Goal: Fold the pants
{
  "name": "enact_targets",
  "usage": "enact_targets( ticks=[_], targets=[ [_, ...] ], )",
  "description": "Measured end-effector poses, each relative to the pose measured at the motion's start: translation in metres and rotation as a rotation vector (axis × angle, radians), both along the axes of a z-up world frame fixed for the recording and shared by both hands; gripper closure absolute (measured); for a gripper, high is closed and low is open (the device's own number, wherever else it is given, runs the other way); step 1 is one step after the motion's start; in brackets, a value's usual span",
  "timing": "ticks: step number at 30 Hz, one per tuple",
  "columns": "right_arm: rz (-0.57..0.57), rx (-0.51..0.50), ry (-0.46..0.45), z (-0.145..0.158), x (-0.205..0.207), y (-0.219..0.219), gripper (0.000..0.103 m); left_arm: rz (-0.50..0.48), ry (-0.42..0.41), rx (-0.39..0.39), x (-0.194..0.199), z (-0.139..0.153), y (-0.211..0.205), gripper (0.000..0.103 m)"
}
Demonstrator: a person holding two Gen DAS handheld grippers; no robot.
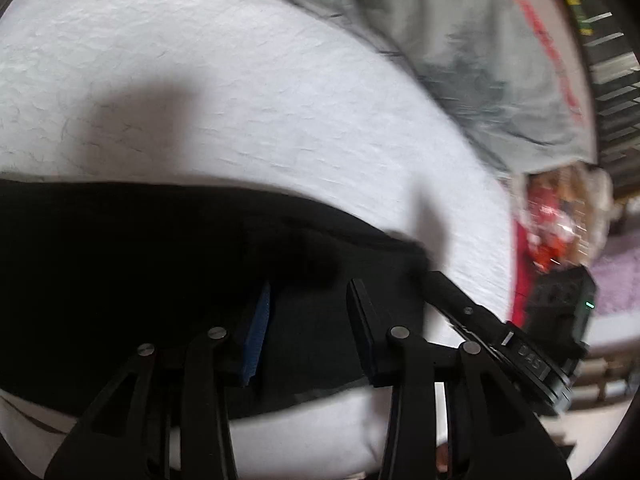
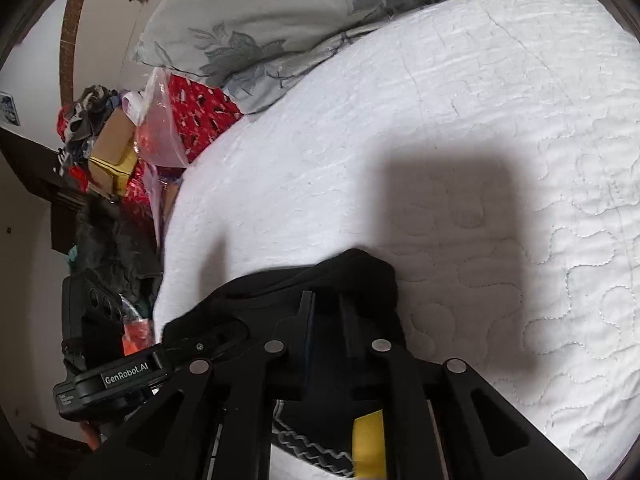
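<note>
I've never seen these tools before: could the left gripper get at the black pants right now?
Probably yes: the left gripper hangs directly over the black pants on the white quilt, jaws apart, with nothing between them.

Bed with white quilted cover; grey floral pillow at its head. Beside the bed: cardboard box, red fabric. White wall.

Your left gripper angles steeply downward, fingers parted (one blue-padded). Your right gripper tilts down too, its fingers narrowly apart.
</note>
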State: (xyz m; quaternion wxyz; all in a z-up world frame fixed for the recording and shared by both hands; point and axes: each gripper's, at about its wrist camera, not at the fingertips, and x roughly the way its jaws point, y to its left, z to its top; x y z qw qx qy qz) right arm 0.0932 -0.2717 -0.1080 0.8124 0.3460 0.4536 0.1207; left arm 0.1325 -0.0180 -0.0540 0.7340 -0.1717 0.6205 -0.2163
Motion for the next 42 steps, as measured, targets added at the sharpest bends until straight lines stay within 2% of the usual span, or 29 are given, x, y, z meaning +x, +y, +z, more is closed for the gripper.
enact_targets(
  ticks=[2,3,6,8,9,11,13,16,18,22,24,27,29,32,36,40,42],
  targets=[
    [0.06,0.027,-0.038,0.013,-0.015,0.002,0.076,-0.048,-0.017,-0.024,-0.015,0.006,0.003,0.061],
    [0.08,0.039,-0.048,0.015,-0.022,0.003,0.071,-0.065,-0.02,-0.019,-0.024,0.004,0.003,0.054],
    [0.112,0.075,-0.029,0.007,-0.043,0.004,0.07,-0.106,-0.019,0.088,-0.041,-0.023,-0.004,0.053],
    [0.085,-0.022,0.035,-0.013,-0.05,0.003,0.073,-0.103,-0.052,0.113,-0.044,-0.028,-0.006,0.053],
    [0.082,-0.035,0.049,-0.019,-0.049,0.003,0.079,-0.103,-0.059,0.121,-0.045,-0.023,-0.008,0.053],
    [0.055,-0.028,0.043,-0.015,-0.053,0.002,0.079,-0.122,-0.073,0.125,-0.048,-0.01,-0.006,0.053],
    [0.058,-0.034,0.007,0.003,-0.056,0.007,0.071,-0.134,-0.121,0.122,-0.05,0.01,0.009,0.053],
    [0.111,-0.146,-0.084,0.04,-0.061,0.032,0.06,-0.116,-0.165,0.123,-0.046,0.032,0.051,0.053],
    [0.158,-0.246,-0.143,0.059,-0.065,0.06,0.038,-0.085,-0.147,0.099,-0.034,0.038,0.091,0.053],
    [0.292,-0.419,-0.246,0.074,-0.068,0.144,0.034,0.017,-0.087,0.119,-0.005,0.038,0.177,0.053],
    [0.35,-0.455,-0.269,0.071,-0.068,0.182,0.031,0.069,-0.062,0.149,0.007,0.035,0.219,0.053],
    [0.456,-0.529,-0.289,0.057,-0.065,0.252,0.031,0.085,-0.009,0.098,0.027,0.026,0.244,0.053],
    [0.498,-0.567,-0.297,0.047,-0.063,0.284,0.031,0.058,0.023,0.075,0.039,0.018,0.25,0.053],
    [0.522,-0.618,-0.303,0.033,-0.061,0.322,0.031,-0.002,0.065,0.086,0.051,0.005,0.249,0.053],
    [0.493,-0.646,-0.274,0.016,-0.058,0.342,0.031,-0.118,0.097,0.134,0.057,-0.008,0.229,0.052],
    [0.487,-0.696,-0.289,0.006,-0.064,0.358,0.03,-0.15,0.108,0.124,0.066,-0.014,0.218,0.052],
    [0.489,-0.728,-0.292,0.003,-0.063,0.367,0.027,-0.161,0.13,0.113,0.071,-0.019,0.216,0.052]
  ],
)
